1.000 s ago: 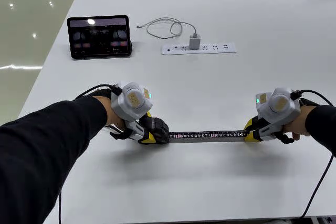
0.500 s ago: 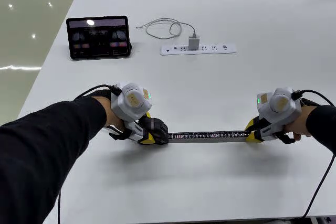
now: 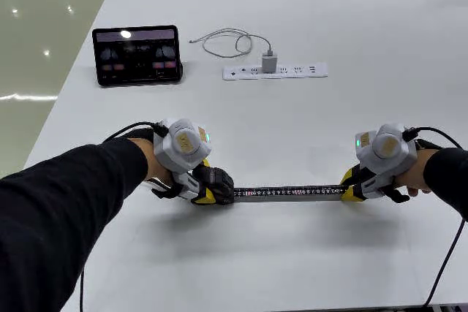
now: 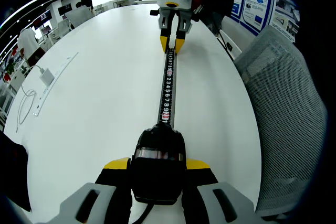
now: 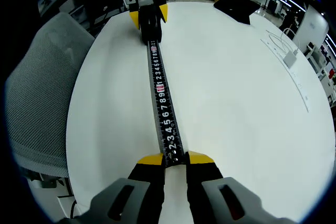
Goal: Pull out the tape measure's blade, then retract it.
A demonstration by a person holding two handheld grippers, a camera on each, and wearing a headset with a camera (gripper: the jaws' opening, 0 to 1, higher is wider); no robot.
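White table [image 3: 292, 122] looked smooth, matt. Black plastic tape measure case [image 4: 157, 163] showed slight gloss; blade [image 5: 165, 114] had dull dark finish. At 3 o'clock, left gripper view, chair back [image 4: 283, 108] was grey mesh. At 10 o'clock, head view, floor [image 3: 29, 34] shone glossy.

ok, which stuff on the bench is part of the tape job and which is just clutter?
In the job:
- tape measure case, clamped in the left tool
- blade, end pinched by the right tool

Lying about:
- tablet
- power strip
- charger
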